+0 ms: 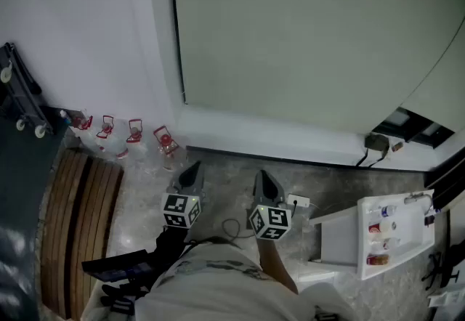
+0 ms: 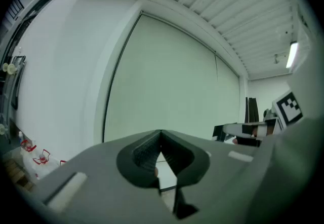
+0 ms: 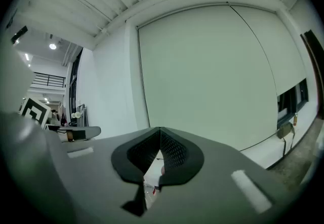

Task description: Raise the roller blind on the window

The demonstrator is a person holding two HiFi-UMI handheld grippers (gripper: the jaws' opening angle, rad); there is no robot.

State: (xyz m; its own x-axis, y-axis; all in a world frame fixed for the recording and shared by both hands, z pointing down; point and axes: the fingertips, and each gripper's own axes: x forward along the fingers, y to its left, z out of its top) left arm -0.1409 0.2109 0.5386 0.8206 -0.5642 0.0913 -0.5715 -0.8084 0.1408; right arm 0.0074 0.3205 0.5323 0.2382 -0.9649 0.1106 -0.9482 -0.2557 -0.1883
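Jaws together on left gripper, right gripper, roller blind lowered

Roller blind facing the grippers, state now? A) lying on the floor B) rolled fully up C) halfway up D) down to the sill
D: the roller blind hangs as one flat sheet right down to the sill, with no glass showing below its bottom edge.

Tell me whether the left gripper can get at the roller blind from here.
Probably yes, with a step forward. Only bare floor lies between the left gripper and the roller blind, and the bottles stand off to the left. Its jaws are shut, holding nothing.
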